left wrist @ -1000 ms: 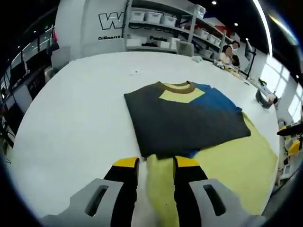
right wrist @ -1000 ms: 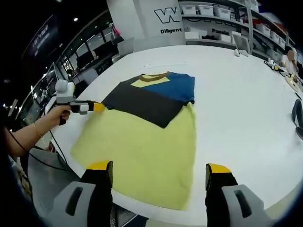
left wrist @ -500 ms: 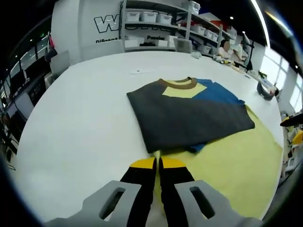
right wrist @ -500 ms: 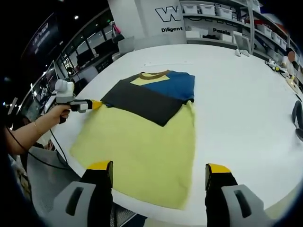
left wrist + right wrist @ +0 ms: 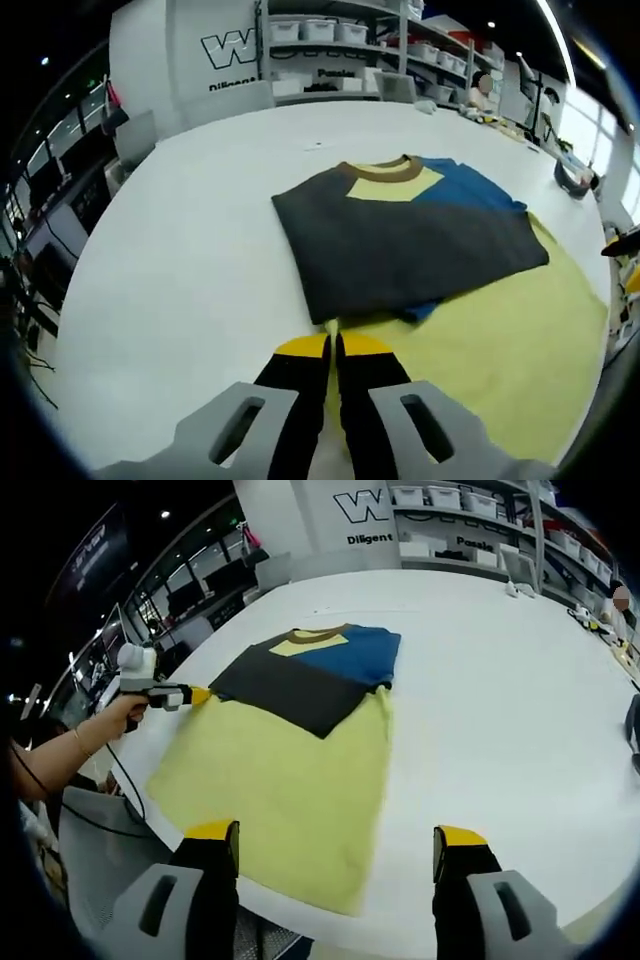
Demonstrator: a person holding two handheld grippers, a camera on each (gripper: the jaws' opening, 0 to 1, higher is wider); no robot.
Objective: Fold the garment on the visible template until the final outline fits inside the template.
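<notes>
Left gripper [image 5: 333, 348]: jaws pressed together at the bottom of the left gripper view, pinching the near edge of the yellow template; from the right gripper view you can see it [image 5: 198, 695] held by a hand [image 5: 122, 715] at the template's far-left corner.
Right gripper [image 5: 335, 838]: jaws spread wide, nothing between them, hovering over the near edge of the template.
Template [image 5: 280, 790]: big yellow sheet lying flat on the white table [image 5: 500, 710], also visible in the left gripper view [image 5: 500, 360], the near-right corner reaching the table's edge.
Garment [image 5: 400, 235]: folded shirt, dark grey with a blue part, a yellow patch and a brown collar, sitting on the far end of the template [image 5: 305, 670]; the grey side sticks out past the template onto bare table in the left gripper view.
Shelves [image 5: 340, 45]: back of the room, stacked with white bins, next to a wall with big lettering.
</notes>
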